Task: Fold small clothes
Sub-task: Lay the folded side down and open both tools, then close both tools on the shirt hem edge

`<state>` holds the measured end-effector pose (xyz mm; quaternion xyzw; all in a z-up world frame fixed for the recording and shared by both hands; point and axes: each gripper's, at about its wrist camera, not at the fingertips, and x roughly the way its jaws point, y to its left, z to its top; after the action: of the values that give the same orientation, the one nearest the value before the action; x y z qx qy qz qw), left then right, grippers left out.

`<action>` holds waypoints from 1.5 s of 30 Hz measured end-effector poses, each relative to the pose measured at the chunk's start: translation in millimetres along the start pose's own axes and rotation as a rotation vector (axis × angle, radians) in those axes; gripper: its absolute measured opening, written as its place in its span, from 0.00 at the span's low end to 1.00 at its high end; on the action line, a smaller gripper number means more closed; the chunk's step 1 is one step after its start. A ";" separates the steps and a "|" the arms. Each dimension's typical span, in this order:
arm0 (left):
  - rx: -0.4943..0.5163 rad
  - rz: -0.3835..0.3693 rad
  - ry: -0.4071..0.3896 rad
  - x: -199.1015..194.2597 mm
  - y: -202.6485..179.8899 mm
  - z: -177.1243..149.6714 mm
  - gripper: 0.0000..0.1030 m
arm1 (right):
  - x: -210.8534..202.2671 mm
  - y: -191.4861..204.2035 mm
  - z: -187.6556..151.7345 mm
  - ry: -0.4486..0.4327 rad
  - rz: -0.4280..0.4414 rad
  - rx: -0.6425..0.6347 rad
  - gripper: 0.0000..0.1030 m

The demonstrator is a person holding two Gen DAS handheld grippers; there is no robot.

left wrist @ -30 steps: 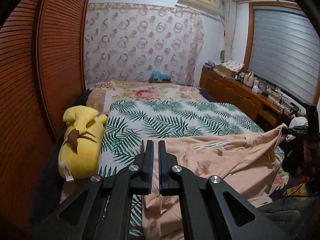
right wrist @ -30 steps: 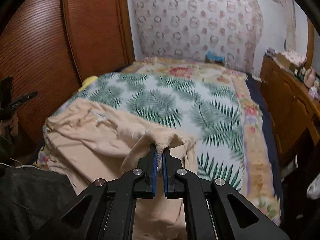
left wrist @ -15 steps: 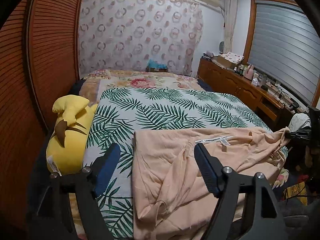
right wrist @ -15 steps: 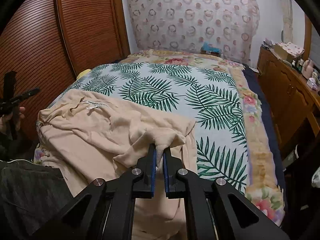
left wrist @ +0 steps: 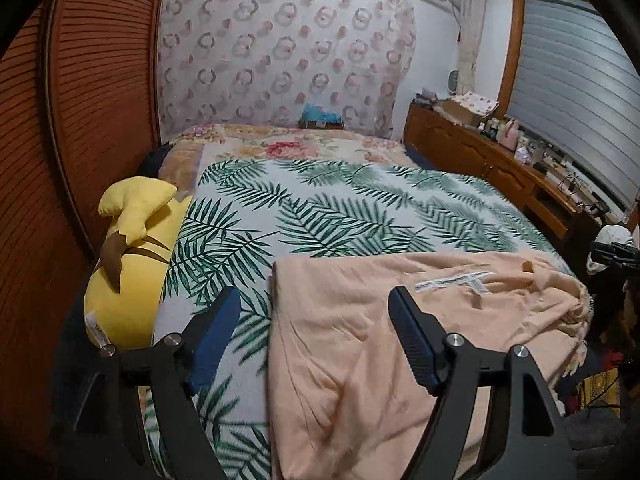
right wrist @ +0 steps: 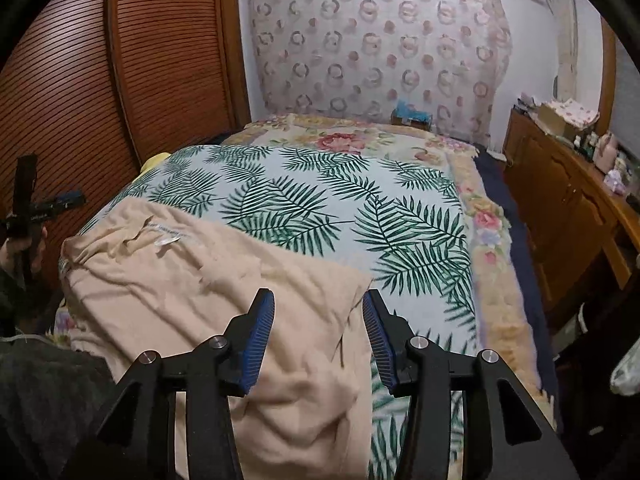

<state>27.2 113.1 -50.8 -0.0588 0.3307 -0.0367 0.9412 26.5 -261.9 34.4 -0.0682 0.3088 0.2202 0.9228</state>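
Note:
A peach garment point(left wrist: 400, 320) lies spread on the palm-leaf bedspread point(left wrist: 320, 208) at the near end of the bed, with a white label point(left wrist: 456, 280) showing. My left gripper point(left wrist: 316, 312) is open and empty above the garment's left edge. In the right wrist view the same garment point(right wrist: 208, 280) lies flat, its right corner just beyond my right gripper point(right wrist: 318, 308), which is open and empty. The other gripper point(right wrist: 32, 208) shows at the far left of that view.
A yellow plush toy point(left wrist: 128, 264) lies along the bed's left side by the wooden louvred wardrobe point(left wrist: 80, 100). A wooden dresser point(left wrist: 500, 168) with clutter stands on the right. A floral blanket point(left wrist: 288, 148) covers the far end of the bed.
Both grippers opened: the left first, then the right, which let go of the garment corner. The garment now lies flatter, and both grippers have drawn back and up a little.

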 end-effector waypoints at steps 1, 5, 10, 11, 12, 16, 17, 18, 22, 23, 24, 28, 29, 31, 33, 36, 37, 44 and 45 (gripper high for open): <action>0.003 0.007 0.006 5.9 1.7 3.0 0.75 | 6.7 -4.2 2.2 0.002 0.000 0.003 0.47; 0.004 0.022 0.031 25.4 10.0 12.6 0.75 | 46.1 -15.3 11.6 0.040 0.026 0.027 0.47; 0.022 0.024 0.086 50.5 15.5 19.1 0.61 | 85.1 -26.9 19.1 0.101 0.028 0.054 0.47; 0.021 0.015 0.105 56.8 16.9 19.0 0.56 | 90.3 -28.0 20.4 0.112 0.028 0.054 0.47; 0.018 0.005 0.116 60.3 17.7 19.8 0.52 | 94.7 -28.0 24.0 0.119 0.023 0.053 0.47; 0.016 0.002 0.184 79.3 19.1 16.9 0.47 | 111.1 -31.0 24.6 0.152 0.013 0.053 0.47; 0.015 0.006 0.194 82.3 19.6 15.8 0.47 | 114.6 -31.4 23.8 0.159 0.010 0.053 0.47; 0.014 0.009 0.207 85.7 19.6 14.6 0.47 | 117.6 -32.2 24.2 0.167 0.005 0.053 0.47; 0.034 -0.003 0.240 93.7 15.7 9.5 0.47 | 124.7 -34.1 22.5 0.180 -0.001 0.067 0.47; 0.036 -0.003 0.242 94.9 15.2 8.3 0.47 | 125.8 -34.1 22.0 0.181 0.003 0.072 0.47; 0.039 0.000 0.237 94.7 14.6 8.1 0.47 | 127.3 -33.3 21.5 0.182 0.000 0.071 0.47; 0.038 -0.005 0.236 95.3 15.3 8.5 0.47 | 127.1 -33.1 18.7 0.173 -0.007 0.064 0.47; 0.041 -0.007 0.233 95.2 14.9 8.1 0.45 | 126.9 -33.6 18.0 0.173 -0.005 0.067 0.47; 0.052 -0.033 0.228 95.0 13.4 7.8 0.31 | 126.6 -33.3 16.4 0.168 -0.009 0.062 0.47; 0.066 -0.037 0.231 94.0 10.5 8.0 0.25 | 126.0 -33.4 14.6 0.166 -0.011 0.063 0.47; 0.079 -0.049 0.232 92.7 5.3 7.5 0.13 | 122.4 -32.6 13.0 0.164 -0.003 0.062 0.45; 0.084 -0.046 0.231 92.3 3.8 7.3 0.10 | 121.2 -31.2 12.9 0.164 -0.001 0.061 0.41; 0.086 -0.072 0.136 66.3 -5.9 10.9 0.07 | 108.2 -18.5 7.1 0.139 0.069 0.046 0.09; 0.091 -0.080 0.112 58.1 -7.5 12.5 0.07 | 101.2 -17.3 6.2 0.119 0.071 0.049 0.09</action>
<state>80.1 100.5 -76.1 -0.0272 0.3784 -0.0927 0.9206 109.7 -238.9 -21.5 -0.0476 0.3707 0.2409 0.8957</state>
